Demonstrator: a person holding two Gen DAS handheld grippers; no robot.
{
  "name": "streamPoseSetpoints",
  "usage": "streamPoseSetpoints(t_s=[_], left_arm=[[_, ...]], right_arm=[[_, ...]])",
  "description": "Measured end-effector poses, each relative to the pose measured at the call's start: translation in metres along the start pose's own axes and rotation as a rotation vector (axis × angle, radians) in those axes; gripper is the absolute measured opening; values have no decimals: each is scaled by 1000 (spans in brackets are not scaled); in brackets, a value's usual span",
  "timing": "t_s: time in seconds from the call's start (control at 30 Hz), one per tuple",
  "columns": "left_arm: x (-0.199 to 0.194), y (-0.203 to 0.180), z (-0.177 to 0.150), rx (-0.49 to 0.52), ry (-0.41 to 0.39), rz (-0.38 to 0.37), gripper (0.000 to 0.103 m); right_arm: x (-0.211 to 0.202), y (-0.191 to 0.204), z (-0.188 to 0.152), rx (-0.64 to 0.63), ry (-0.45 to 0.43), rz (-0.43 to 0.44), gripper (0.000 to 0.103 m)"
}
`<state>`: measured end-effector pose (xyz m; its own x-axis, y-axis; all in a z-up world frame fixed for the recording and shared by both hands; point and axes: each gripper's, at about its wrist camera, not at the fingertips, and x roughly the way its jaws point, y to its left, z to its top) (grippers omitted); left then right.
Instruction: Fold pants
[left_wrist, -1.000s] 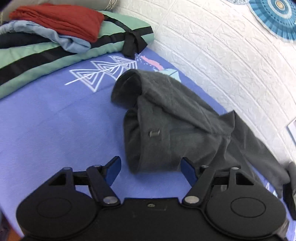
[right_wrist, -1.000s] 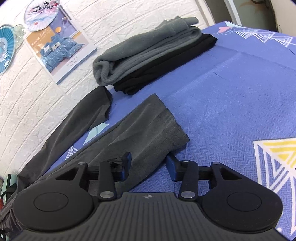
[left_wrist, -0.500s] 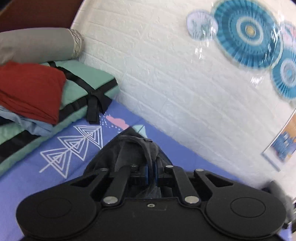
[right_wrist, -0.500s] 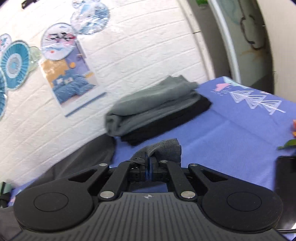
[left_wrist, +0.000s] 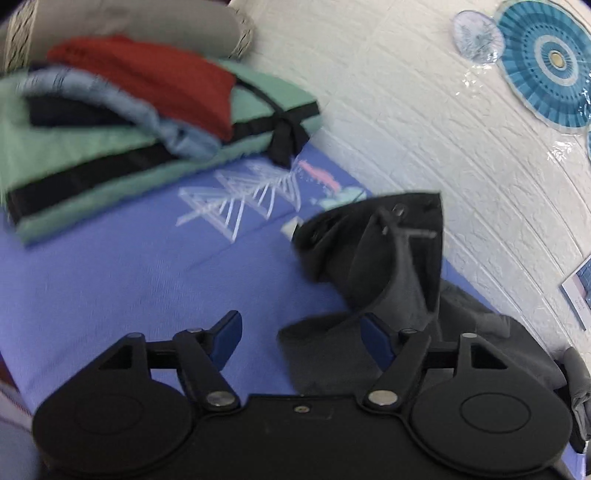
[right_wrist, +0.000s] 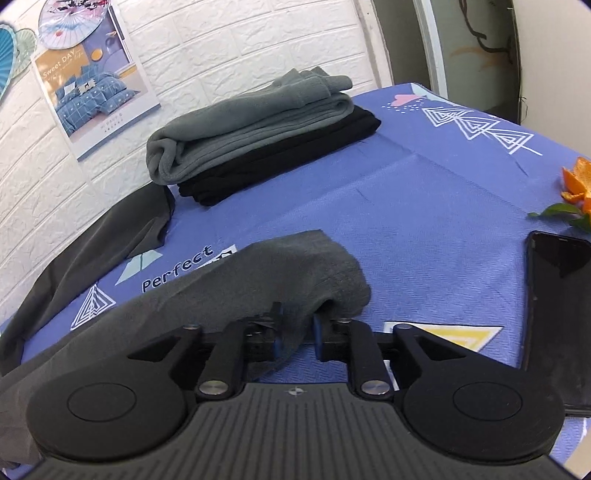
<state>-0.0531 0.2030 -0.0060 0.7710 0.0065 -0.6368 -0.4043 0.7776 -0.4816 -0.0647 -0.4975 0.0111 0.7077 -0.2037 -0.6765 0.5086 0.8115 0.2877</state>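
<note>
Ahead of the left gripper (left_wrist: 301, 341), whose jaws are spreading wide and hold nothing, the dark grey pants (left_wrist: 384, 254) lie bunched toward its right finger. Between the right gripper's (right_wrist: 297, 334) opening fingers, a pant cuff drapes loosely.

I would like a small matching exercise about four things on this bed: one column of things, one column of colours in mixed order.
Things:
1. phone
2. peel
3. top garment of the folded pile by the wall
4. sheet

Colours:
a. orange
b. grey
c. black
d. blue-violet

Pairs: 1-c, 2-a, 3-b, 4-d
</note>
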Motion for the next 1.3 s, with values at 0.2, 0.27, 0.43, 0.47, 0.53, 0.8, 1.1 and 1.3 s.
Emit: streamPoseSetpoints(t_s=[0.2,0.27,0.43,0.47,0.53,0.8,1.1,1.3], left_arm=[[31,2,-17,-12,85,-77,103],[41,0,-16,-20,65,-85,103],[55,-6,-2,-56,68,-119,0],[47,-5,4,-67,59,-139,0],[20,-2,16,-80,36,-196,0],[-34,9,19,-6,6,-113,0],[-40,41,-4,-62,79,-32,0],[-6,47,-17,-20,163,73,11]], right_arm=[[-3,-1,-4,11,1,-3,67],[-3,-4,-5,23,0,-8,67],[8,-11,-5,85,17,19,50],[8,-11,-2,89,20,25,6],[-2,-5,4,64,-2,22,1],[-23,16,11,-91,-22,32,1],[-48,-9,-18,-21,60,4,1],[-35,-22,-41,-4,106,-9,3]])
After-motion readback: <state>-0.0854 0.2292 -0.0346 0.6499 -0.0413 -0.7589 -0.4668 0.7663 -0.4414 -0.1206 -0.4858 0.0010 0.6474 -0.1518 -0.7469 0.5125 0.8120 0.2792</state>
